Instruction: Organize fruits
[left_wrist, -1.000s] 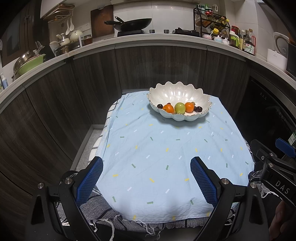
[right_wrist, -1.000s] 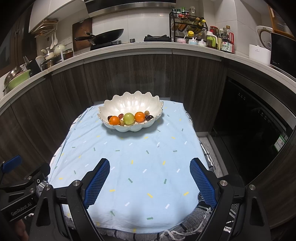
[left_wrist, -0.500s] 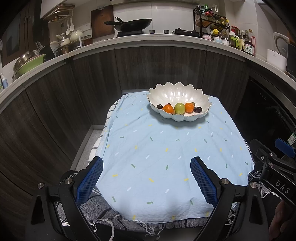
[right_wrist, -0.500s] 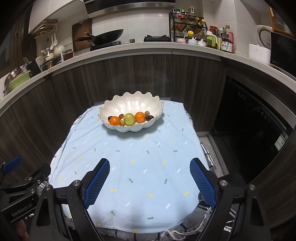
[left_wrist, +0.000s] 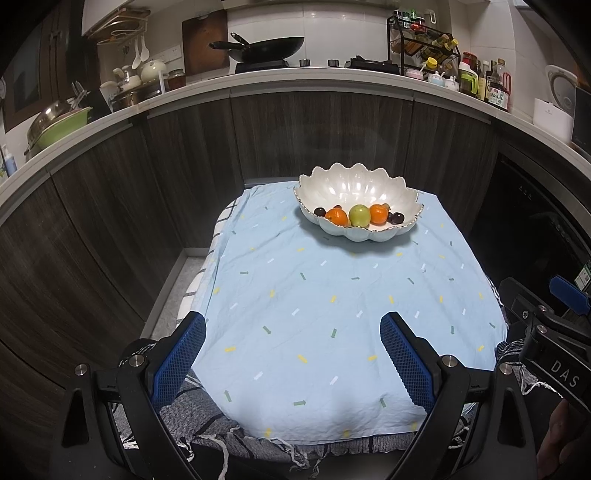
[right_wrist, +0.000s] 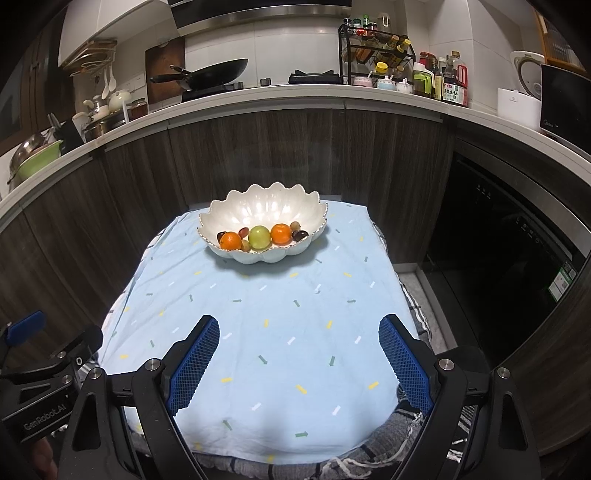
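both grippers, left gripper and right gripper, hang with jaws spread wide and empty over the near edge of the light blue patterned cloth. the white scalloped ceramic bowl at the far end already holds two oranges, a green apple and dark grapes, so sorting looks finished.

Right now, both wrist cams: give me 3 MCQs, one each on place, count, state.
1. Where is the fruit?
A. in the white bowl
B. loose on the cloth
C. on the counter

2. How many oranges sit in the bowl?
A. one
B. two
C. four

3. The left gripper and right gripper are:
A. both open, holding nothing
B. both shut on fruit
C. one holding the bowl

Key: 1 A, all the fruit lies inside the bowl on the blue cloth. 2 B, oranges flank the green fruit. 3 A, pads spread over bare cloth.
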